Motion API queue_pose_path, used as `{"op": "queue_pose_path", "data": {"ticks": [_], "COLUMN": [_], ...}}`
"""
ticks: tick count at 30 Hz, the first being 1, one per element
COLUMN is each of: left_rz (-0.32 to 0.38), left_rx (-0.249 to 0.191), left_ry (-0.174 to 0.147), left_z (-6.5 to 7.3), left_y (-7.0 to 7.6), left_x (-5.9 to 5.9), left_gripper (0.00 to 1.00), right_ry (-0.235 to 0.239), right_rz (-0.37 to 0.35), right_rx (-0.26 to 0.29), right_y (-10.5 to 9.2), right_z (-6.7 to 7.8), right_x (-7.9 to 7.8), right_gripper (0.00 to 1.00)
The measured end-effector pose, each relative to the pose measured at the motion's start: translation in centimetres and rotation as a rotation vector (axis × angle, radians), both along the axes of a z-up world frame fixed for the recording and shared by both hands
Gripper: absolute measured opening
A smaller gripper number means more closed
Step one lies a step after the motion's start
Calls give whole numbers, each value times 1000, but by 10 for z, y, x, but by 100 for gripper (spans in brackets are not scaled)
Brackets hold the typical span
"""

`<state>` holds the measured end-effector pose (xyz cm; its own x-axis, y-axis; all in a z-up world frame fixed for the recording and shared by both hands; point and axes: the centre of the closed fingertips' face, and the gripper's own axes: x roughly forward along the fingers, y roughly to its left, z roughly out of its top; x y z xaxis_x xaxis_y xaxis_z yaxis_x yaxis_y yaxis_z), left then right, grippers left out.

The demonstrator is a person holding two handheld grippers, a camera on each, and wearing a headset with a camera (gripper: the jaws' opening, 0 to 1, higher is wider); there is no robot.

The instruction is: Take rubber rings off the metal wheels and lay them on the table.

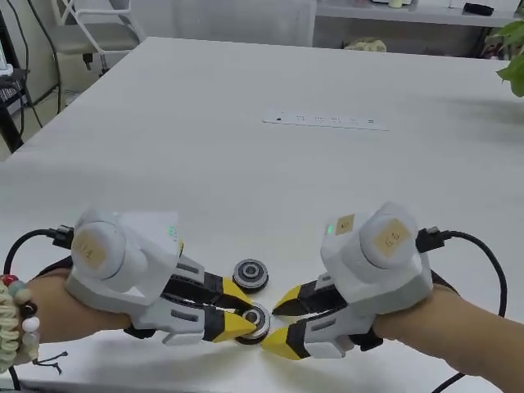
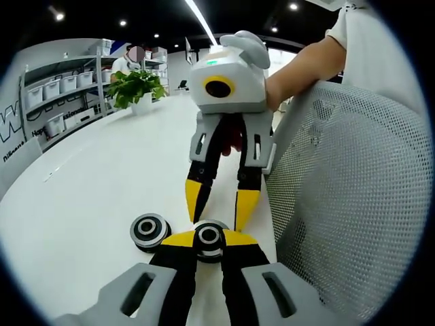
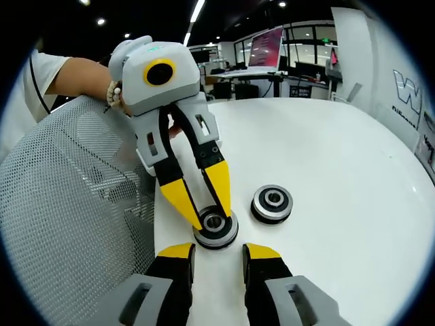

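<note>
Table (image 1: 246,123) white w/ power strip (image 1: 325,120), plant (image 1: 512,57) far side.

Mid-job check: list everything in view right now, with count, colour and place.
table: 1, white, under everything
gripped wheel: 1, silver metal, black rubber ring on it, near table edge
free wheel: 1, same colours, beside the gripped wheel
flat strip: 1, white, mid-table
plant: 1, green, far end of table
mesh chair back: 1, grey, beside table edge
left gripper: 1, grey and black, yellow tips, shut on gripped wheel
right gripper: 1, same colours, open, tips facing gripped wheel
</note>
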<state>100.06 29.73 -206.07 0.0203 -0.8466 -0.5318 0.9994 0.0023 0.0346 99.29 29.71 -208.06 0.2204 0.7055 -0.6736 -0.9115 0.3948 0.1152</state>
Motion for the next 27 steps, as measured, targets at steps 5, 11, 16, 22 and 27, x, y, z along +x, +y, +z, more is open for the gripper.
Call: {"op": "queue_pose_path", "data": {"ticks": [5,11,16,22,27], "left_rz": [1,0,-4,-7,-6], "left_rx": [-1,0,-2,1,0], "left_ry": [0,-1,-2,-2,-1], "left_z": [0,0,0,0,0], "left_y": [0,0,-1,-2,-2], "left_x": [0,0,-1,-1,-1], "left_gripper": [7,7,7,7,7], "right_ry": [-32,-79,-72,-23,-30], "right_rz": [31,38,50,23,36], "right_rx": [30,-8,-20,6,5], "right_y": [16,11,9,6,6], "right_z": [1,0,0,2,4], "right_x": [-6,2,1,1,0], "right_gripper": [32,24,23,24,23]}}
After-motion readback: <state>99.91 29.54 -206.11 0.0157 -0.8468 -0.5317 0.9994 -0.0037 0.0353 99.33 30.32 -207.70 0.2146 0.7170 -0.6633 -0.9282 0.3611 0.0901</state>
